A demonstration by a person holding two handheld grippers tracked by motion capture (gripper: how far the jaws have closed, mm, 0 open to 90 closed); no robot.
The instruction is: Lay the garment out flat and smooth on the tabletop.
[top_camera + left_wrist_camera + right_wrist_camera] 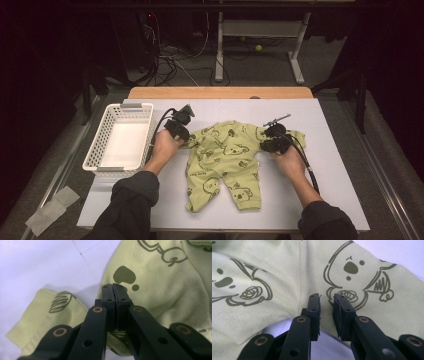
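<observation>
Left tongs [113, 290] pinched shut, right tongs [327, 302] slightly apart, over green romper [225, 155] on white tabletop [325, 165]

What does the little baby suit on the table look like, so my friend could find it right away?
Look at the white table top, just right of the white plastic basket. Between the two black grippers lies a small baby suit, spread flat with its legs pointing toward the person. It is the only pale green thing there, printed all over with dark koala faces.

At centre frame, the green garment [225, 155] is soft matt knit cloth; the basket [102, 145] at left is white perforated plastic; the table edge [220, 92] above is smooth wood.
</observation>
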